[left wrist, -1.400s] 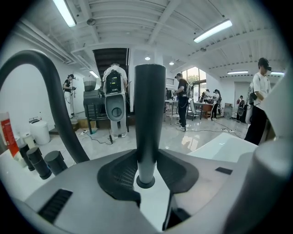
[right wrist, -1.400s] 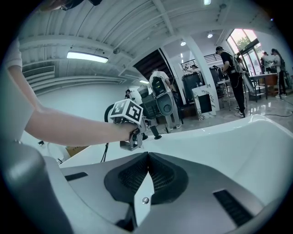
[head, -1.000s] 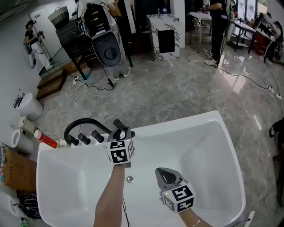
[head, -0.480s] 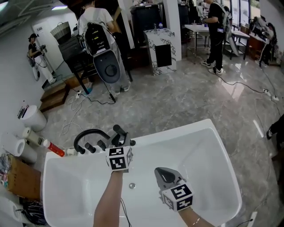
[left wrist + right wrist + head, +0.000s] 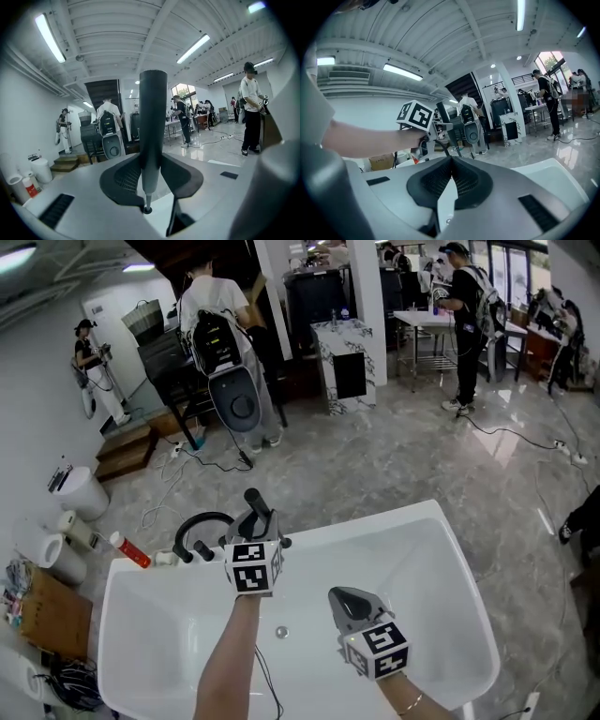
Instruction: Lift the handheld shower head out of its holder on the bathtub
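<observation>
Shower head [image 5: 153, 108] stands upright as a dark grey stem, pinched between the jaws of the left gripper [image 5: 151, 176]. The dark ribbed pads [image 5: 123, 180] press on it from both sides. Above the pads the stem rises as a plain round column, and below them it narrows to a paler tip. In the head view it pokes up just past this gripper's marker cube [image 5: 251, 568], over the far rim of the white bathtub [image 5: 394, 521]. No view shows whether its lower end sits in the holder or has come clear of it. Just to the left of the gripper, on the same rim, a black arched spout [image 5: 197, 521] curves over, with a short row of black knobs [image 5: 202, 549] beside it.

The right gripper [image 5: 451, 164] has its jaws pressed together at the tips with nothing between them; only the white of the tub shows through the narrow slit lower down. It hangs over the tub's basin, apart from the left gripper and nearer the person. Its own view looks across at the left gripper's cube and the forearm [image 5: 365, 138] behind it.

Beyond the tub lie a grey marble floor [image 5: 375, 446], a red-capped bottle [image 5: 131, 549] and paper rolls [image 5: 52, 554] at the left, and several people standing farther back.
</observation>
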Motion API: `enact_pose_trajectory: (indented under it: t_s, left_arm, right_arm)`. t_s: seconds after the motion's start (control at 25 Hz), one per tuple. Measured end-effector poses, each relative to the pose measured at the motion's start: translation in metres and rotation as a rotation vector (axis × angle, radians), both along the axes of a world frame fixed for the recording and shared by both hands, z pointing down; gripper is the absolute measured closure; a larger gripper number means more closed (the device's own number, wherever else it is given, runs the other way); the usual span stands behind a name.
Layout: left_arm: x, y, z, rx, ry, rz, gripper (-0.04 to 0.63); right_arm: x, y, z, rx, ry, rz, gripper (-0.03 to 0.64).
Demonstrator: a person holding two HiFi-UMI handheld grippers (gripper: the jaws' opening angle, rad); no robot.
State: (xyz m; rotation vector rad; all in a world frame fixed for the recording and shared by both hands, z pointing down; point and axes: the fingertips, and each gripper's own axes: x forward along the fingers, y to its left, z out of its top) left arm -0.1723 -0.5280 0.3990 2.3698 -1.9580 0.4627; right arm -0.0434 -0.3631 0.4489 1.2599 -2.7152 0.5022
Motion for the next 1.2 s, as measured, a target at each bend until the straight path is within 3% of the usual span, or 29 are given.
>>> enact_pose_trajectory:
  t_s: [0.28, 0.76, 1.2]
  left_arm:
    - [0.02, 0.056, -0.071, 0.068, -0.025, 0.023, 0.448]
    - [0.095, 0.14, -0.159, 0.143, -0.057, 0.051, 0.448]
    - [0.126, 0.198, -0.236, 0.245, -0.086, 0.057, 0.448]
  right_arm:
    - [0.018, 0.045, -0.05, 0.041, -0.011, -0.001, 0.611]
    - [0.073, 0.106, -0.128, 0.128, -0.028, -0.016, 0.611]
    - [0.103, 0.15, -0.174, 0.175, -0.045, -0.011, 0.611]
